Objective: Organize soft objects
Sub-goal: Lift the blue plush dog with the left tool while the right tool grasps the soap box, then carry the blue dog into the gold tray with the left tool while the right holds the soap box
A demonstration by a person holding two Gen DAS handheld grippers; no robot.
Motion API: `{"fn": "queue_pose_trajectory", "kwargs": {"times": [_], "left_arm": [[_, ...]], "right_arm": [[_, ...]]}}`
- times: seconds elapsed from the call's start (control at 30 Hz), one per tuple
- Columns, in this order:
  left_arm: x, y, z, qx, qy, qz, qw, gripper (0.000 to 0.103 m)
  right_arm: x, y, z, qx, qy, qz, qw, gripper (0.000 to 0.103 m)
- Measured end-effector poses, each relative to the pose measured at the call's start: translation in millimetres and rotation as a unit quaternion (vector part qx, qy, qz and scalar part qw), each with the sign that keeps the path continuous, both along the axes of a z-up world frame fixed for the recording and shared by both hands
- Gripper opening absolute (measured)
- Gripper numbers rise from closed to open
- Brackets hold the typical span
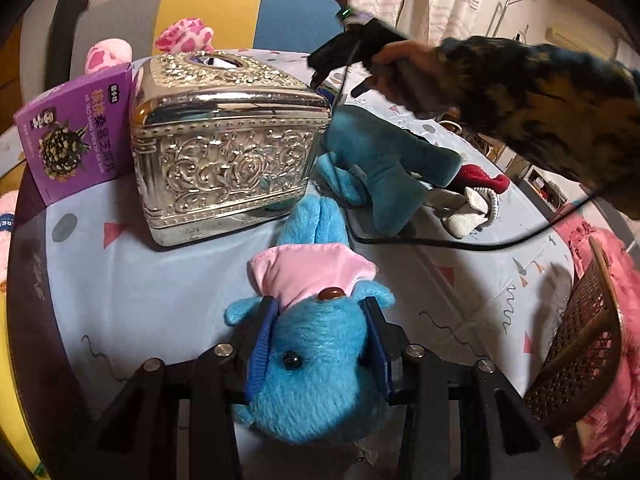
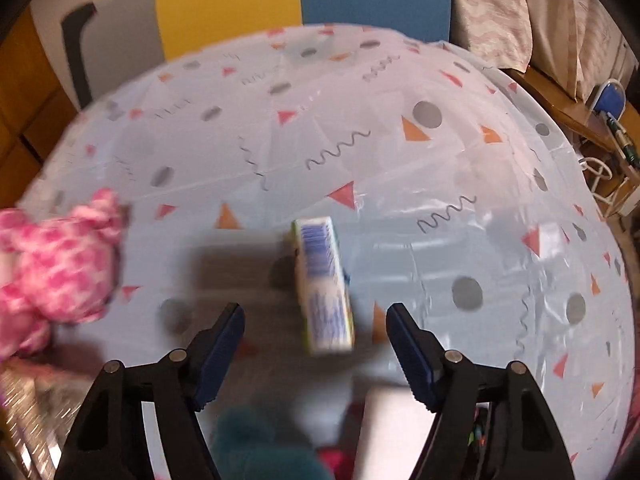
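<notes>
L gripper [image 1: 320,312] clamps blue plush [image 1: 316,376] | silver box [image 1: 224,148] behind

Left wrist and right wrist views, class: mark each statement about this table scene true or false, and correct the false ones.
1. The left tongs are shut on the blue plush toy. True.
2. The right tongs grip the small carton. False: they are open, and the carton lies on the tablecloth beyond them.
3. The silver ornate box stands beside a purple box. True.
4. The teal plush lies inside the silver box. False: it lies on the table next to it.
5. A pink-and-white plush shows at the left of the right wrist view. True.
</notes>
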State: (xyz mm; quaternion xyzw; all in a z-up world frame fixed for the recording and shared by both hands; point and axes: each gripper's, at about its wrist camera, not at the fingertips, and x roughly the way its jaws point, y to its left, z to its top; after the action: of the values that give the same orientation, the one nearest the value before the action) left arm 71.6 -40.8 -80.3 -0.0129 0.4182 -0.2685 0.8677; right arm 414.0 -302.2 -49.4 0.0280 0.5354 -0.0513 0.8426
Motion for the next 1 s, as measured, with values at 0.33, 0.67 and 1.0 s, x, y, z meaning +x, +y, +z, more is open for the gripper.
{"fn": "queue_pose_trajectory", "kwargs": {"times": [0.33,0.67,1.0], "left_arm": [[1,5,1,-0.010,0.010,0.006,0.9999,0.044],[0,-3,1,-0.001,0.000,0.016,0.9999,0.044],[-5,-8,7,0.010,-0.005,0.034,0.9994,0.042]], "right_arm": [[-26,2,14,-0.016,-0.037,0.026,0.999,0.024],[-195,20,54,0.088,-0.035,0.117,0.989,0.024],[-294,49,-16,0.123,0.041,0.119,0.984,0.024]]}}
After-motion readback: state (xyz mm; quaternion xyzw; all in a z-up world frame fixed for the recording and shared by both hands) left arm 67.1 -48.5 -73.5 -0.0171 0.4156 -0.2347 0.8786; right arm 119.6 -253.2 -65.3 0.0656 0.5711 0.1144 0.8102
